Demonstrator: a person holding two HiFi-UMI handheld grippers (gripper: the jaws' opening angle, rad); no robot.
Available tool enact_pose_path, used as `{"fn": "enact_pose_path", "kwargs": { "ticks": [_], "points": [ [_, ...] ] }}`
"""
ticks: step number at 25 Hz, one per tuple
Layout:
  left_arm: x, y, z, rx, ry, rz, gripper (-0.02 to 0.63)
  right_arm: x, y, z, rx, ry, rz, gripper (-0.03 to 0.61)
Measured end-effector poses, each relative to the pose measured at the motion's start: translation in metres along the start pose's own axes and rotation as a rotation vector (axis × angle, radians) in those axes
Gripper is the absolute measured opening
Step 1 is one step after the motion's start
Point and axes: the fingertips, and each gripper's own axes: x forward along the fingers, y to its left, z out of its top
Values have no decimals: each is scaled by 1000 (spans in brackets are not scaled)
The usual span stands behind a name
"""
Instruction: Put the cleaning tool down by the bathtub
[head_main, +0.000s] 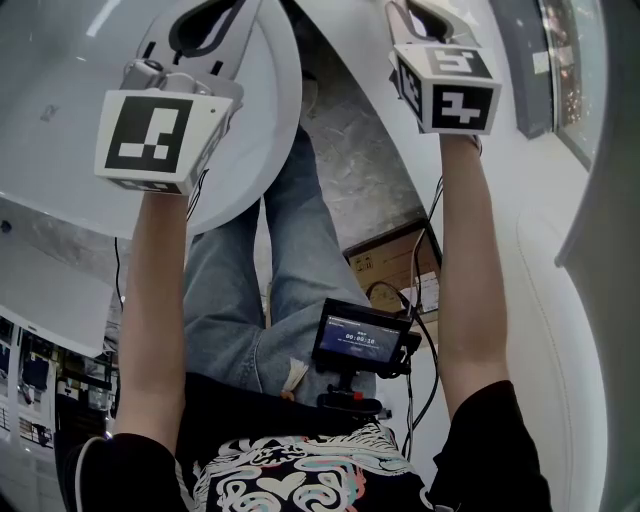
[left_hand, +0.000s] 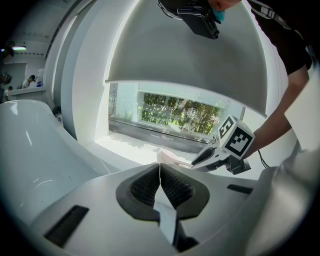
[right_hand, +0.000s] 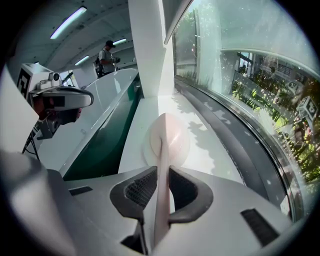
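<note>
Pale pink cleaning tool (right_hand: 167, 140) is clenched in my right claw (right_hand: 160, 176), head over the white ledge (right_hand: 205, 150) beside the bathtub (right_hand: 107, 115); left claw (left_hand: 160, 175) closed, empty. Letting go too high risks it bouncing into the tub

Open white ledge (right_hand: 202, 147) ahead — bathtub rim (right_hand: 107, 95) left, window glass (right_hand: 225, 75) right, pillar (right_hand: 145, 45) beyond
</note>
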Motion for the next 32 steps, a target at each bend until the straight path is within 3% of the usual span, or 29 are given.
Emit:
{"fn": "enact_pose_path", "kwargs": {
  "ticks": [18, 23, 32],
  "points": [
    [-7, -11, 6, 34, 11, -20, 18, -22, -10, 9, 55, -85, -52, 72],
    [-8, -12, 9, 31, 3, -12, 18, -35, -16, 15, 23, -136, -99, 72],
    [-11, -17, 14, 53, -16, -21, 18, -47, -8, 5, 3, -123, -91, 28]
  ]
}}
